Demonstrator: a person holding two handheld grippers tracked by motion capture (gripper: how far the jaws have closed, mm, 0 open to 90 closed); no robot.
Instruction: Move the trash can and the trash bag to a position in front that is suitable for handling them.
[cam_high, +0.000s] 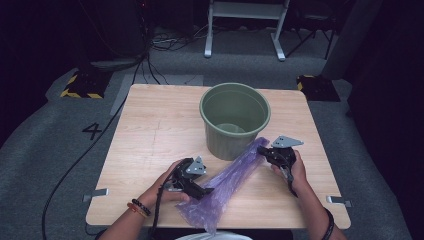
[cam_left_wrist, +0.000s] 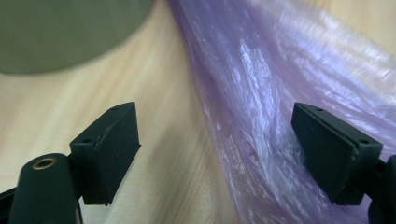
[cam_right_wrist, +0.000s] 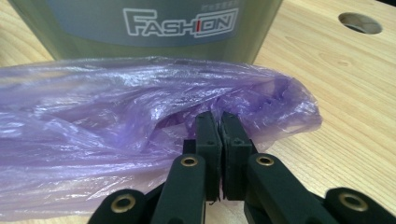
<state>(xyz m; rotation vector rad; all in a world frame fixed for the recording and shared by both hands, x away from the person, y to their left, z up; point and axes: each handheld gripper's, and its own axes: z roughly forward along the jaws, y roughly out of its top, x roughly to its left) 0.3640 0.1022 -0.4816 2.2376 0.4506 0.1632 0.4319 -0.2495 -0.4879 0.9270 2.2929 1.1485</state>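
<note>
At 5 o'clock of the green bucket (cam_high: 235, 120) my right gripper (cam_right_wrist: 219, 122) clamps the purple bag (cam_high: 227, 182); left gripper (cam_high: 200, 191) spread, lining not begun.

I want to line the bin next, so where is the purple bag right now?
In the high view the purple bag lies slantwise on the table before the green bin, between both tools.

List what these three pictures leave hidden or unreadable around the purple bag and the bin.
- Purple bag: its near end runs off the high view's bottom edge.
- Bag edge at the right gripper: the shut jaws cover it, right gripper view.
- Green bin: blurred and cut by the frame, left gripper view.
- Bin's small print above "FASHION": too small to read.
</note>
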